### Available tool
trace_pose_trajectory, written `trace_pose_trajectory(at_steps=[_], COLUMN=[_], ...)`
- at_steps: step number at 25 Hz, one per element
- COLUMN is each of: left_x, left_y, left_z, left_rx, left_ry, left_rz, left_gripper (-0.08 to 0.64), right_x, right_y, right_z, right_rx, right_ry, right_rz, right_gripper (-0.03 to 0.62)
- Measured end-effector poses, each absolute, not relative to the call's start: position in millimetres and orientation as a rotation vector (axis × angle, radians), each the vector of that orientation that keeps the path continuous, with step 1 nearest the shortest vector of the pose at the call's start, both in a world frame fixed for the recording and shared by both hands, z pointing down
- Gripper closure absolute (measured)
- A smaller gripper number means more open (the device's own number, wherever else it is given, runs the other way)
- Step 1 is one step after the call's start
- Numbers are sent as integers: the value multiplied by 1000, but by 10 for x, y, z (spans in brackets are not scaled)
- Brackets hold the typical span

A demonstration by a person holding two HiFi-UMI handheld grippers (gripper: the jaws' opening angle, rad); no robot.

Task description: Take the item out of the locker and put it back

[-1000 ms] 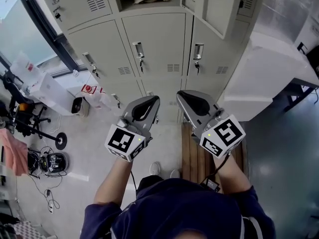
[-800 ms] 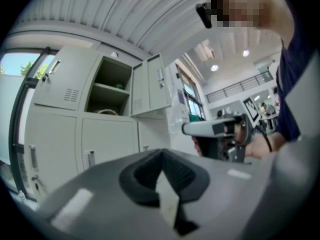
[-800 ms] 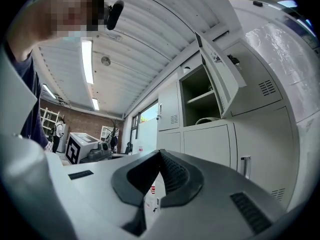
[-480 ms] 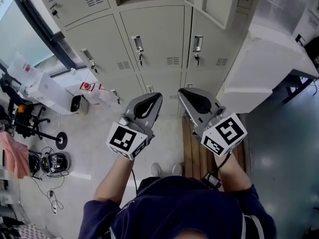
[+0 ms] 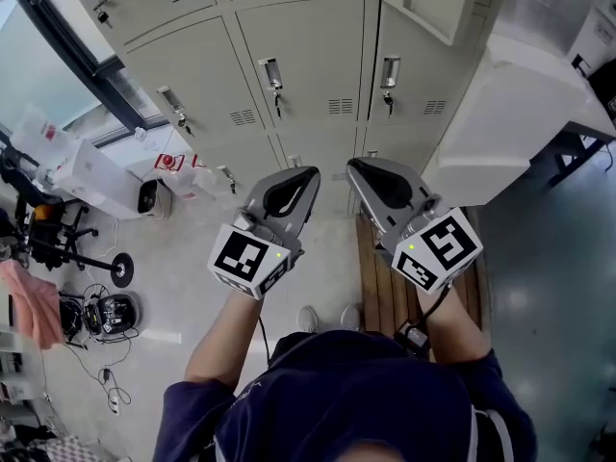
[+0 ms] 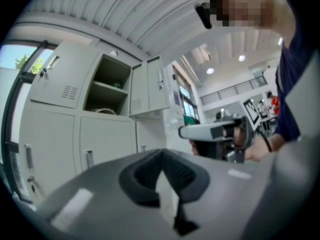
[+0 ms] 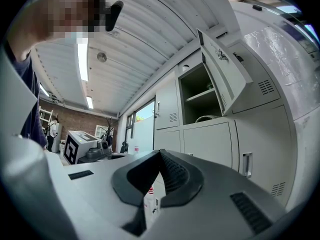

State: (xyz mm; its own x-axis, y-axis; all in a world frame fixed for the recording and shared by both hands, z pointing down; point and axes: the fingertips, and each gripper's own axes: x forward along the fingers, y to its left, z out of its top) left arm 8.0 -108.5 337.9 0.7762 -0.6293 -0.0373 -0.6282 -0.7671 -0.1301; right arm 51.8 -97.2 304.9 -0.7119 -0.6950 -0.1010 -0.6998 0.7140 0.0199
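The pale, floppy item [image 7: 206, 118] lay on the floor of the open locker compartment [image 7: 196, 84], its long axis across the opening. Which way it pointed was too small to tell. The head view cut it off at the top edge, showing less than a second earlier. Left gripper [image 5: 310, 173] and right gripper [image 5: 352, 166] hung side by side, jaws together, empty.

Your left gripper [image 5: 306, 176] and right gripper [image 5: 356, 167] sit side by side, level, out in front of your chest, tips pointing forward. Both jaw pairs closed tip to tip, nothing between. Left forearm [image 5: 223, 340] and right forearm [image 5: 452, 330] bare, angled inward.
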Motion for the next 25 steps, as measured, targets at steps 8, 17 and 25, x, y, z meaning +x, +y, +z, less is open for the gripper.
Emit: trace_pose_trajectory(at_steps=[8, 17, 25], left_x=[-31, -31, -8], left_y=[-1170, -1249, -1305], left_z=[3326, 3324, 3296], left_rx=[-2828, -2831, -2816], left_ry=[1009, 1010, 1027], left_rz=[7, 10, 11], left_gripper=[556, 557, 555], right_x=[429, 420, 449], right_y=[-1049, -1128, -1179], right_z=[3031, 3059, 3059], right_rx=[-1165, -1167, -1149], right_ry=[2822, 2824, 2829], right_rz=[90, 80, 80], right_gripper=[588, 588, 588])
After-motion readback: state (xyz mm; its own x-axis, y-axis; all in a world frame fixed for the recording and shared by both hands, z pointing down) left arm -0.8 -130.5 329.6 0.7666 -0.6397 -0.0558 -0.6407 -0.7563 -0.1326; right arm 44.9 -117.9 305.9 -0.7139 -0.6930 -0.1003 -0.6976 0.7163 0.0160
